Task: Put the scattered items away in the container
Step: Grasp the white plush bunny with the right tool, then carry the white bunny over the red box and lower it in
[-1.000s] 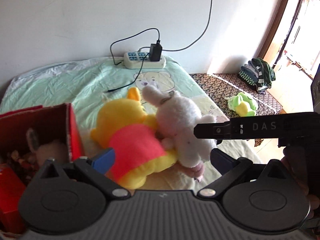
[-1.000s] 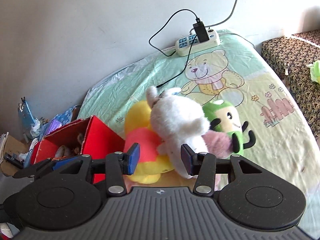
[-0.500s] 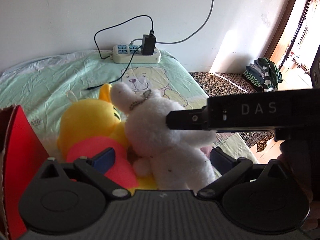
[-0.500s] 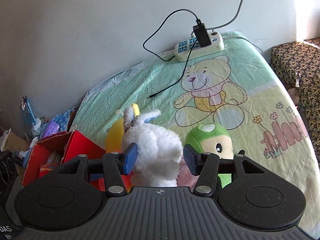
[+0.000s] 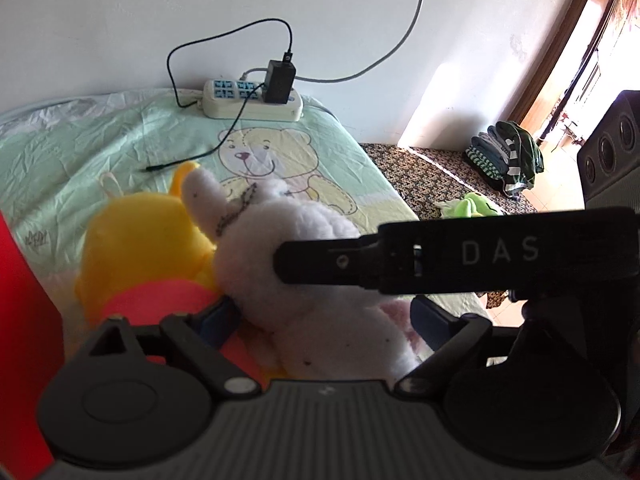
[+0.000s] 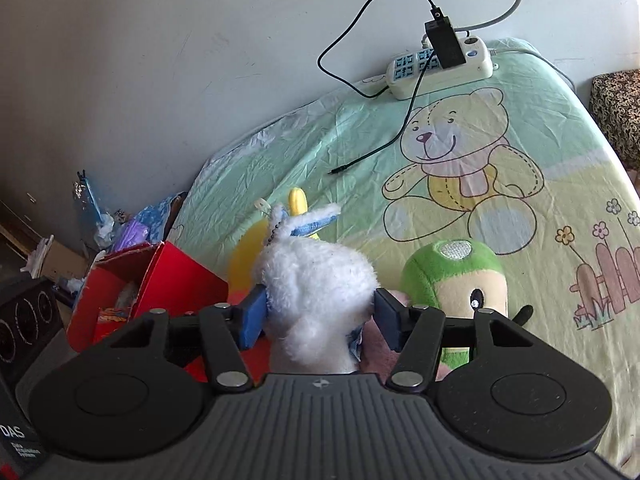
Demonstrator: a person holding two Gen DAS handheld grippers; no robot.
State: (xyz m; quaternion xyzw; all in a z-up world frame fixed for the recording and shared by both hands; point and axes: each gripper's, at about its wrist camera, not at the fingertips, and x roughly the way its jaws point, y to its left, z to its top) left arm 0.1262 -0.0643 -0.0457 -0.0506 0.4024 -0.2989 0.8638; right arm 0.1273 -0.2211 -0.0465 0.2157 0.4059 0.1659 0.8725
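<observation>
White rabbit plush (image 6: 316,280) between right gripper (image 6: 318,314) pads (image 6: 252,312), touching both

Pale wall (image 5: 120,20) behind bed with bear-print sheet (image 6: 460,152); sunlit doorway (image 5: 592,48) right; patterned bench (image 5: 432,176).

Probably a home bedroom: cartoon bedsheet (image 6: 460,152), power strip (image 6: 440,62), folded clothes (image 5: 506,156).
</observation>
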